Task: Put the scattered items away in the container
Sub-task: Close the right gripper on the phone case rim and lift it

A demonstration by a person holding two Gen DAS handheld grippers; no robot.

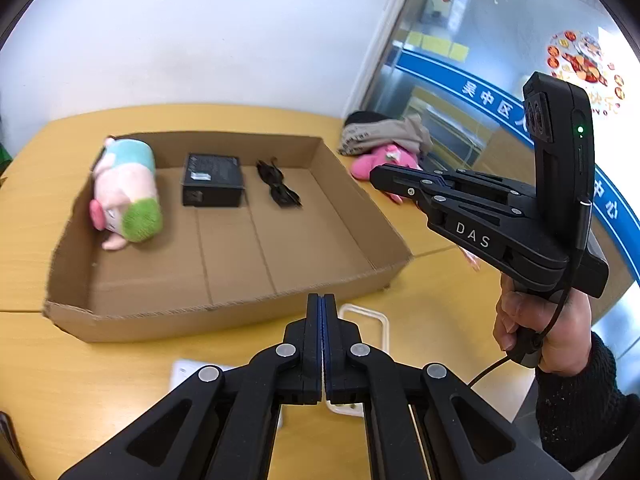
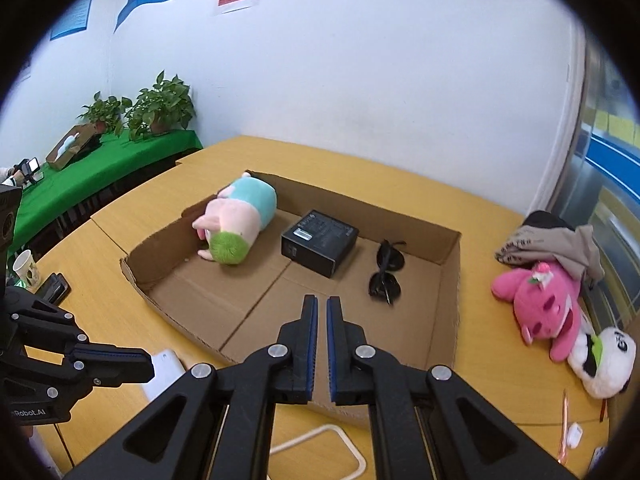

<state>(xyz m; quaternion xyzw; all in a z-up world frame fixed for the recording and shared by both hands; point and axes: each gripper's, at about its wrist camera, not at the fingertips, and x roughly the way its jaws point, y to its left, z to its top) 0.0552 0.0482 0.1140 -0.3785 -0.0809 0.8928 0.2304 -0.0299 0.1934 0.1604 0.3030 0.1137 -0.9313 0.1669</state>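
Yellow table [image 2: 472, 216]: cardboard tray [image 2: 448, 280] holds three items.

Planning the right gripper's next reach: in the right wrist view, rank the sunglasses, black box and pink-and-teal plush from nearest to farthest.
1. Black sunglasses, right part of the cardboard tray, nearest the right gripper.
2. Black rectangular box, tray middle.
3. Pink-and-teal plush toy with green end, far left corner.

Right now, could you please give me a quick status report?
Left gripper and right gripper shut, empty. Brown cardboard box holds three items. Pink plush toy outside.
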